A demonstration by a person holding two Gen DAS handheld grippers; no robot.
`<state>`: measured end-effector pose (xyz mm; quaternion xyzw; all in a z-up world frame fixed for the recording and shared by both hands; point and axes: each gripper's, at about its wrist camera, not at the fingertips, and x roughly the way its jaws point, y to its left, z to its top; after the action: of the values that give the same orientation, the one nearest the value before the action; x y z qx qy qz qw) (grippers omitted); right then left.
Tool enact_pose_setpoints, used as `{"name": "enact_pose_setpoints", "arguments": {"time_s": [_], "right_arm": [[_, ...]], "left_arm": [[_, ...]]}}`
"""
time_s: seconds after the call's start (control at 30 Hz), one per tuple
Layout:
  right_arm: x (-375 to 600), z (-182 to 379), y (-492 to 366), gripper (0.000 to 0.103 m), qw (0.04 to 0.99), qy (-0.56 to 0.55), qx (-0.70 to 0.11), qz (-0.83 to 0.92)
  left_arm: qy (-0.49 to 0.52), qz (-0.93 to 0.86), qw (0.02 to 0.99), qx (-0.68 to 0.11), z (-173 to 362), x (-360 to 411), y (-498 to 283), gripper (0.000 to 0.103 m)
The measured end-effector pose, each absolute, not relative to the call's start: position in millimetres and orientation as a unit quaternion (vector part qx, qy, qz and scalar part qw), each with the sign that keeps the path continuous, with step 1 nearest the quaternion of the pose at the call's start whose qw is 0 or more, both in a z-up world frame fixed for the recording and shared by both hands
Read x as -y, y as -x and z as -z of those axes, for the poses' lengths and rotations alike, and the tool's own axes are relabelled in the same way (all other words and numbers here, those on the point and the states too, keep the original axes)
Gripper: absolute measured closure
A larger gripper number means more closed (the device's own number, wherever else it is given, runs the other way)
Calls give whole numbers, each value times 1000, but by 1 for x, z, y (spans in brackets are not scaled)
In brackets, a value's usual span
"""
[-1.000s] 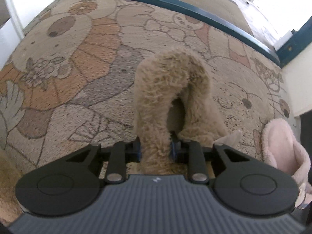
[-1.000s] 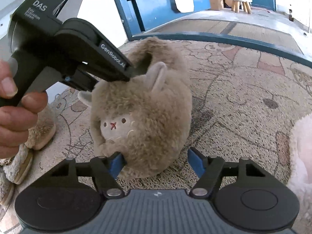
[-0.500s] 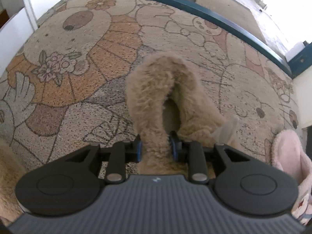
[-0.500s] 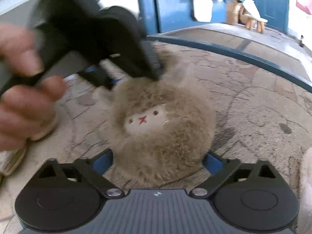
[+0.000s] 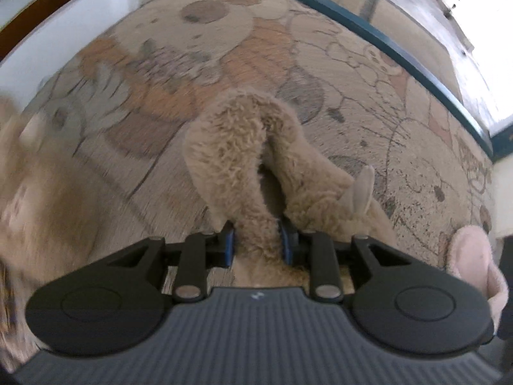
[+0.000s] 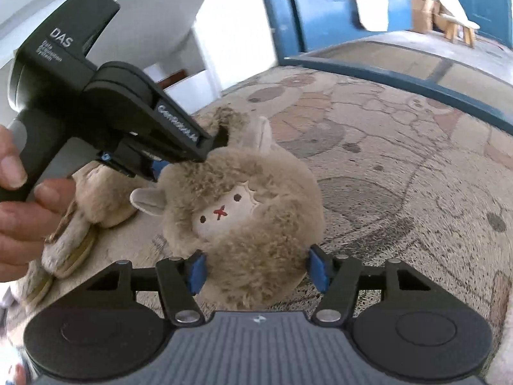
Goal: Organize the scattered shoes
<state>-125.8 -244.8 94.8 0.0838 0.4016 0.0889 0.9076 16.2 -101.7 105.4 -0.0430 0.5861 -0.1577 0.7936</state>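
Between left tool (image 5: 258, 245) pads: heel collar of brown sheep slipper (image 5: 256, 160), pinched tight. Slipper's long axis runs toe-near toward right tool (image 6: 258, 272), whose wide-spread pads flank toe. Mate (image 6: 96, 192) lies left on mat (image 6: 400, 176).

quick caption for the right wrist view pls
Left gripper pinches sheep slipper by its collar; right gripper's open jaws flank its toe.
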Motion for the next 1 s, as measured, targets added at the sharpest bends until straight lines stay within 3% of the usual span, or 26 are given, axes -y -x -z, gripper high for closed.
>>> {"name": "enact_pose_setpoints", "arguments": {"time_s": [0.47,0.6,1.0], "right_arm": [[239,-105,89,43,915,-71,-378,-123],[225,-101,75,51,914,-19,-380,-140],[218,-90,58,51,908,-3,-387,-158]], "left_arm": [[30,134,830,-540,-124,92,-41,80],[15,118,835,-537,-120,92,-45,82],[11,106,840,-533,-117,82,-53,82]]}}
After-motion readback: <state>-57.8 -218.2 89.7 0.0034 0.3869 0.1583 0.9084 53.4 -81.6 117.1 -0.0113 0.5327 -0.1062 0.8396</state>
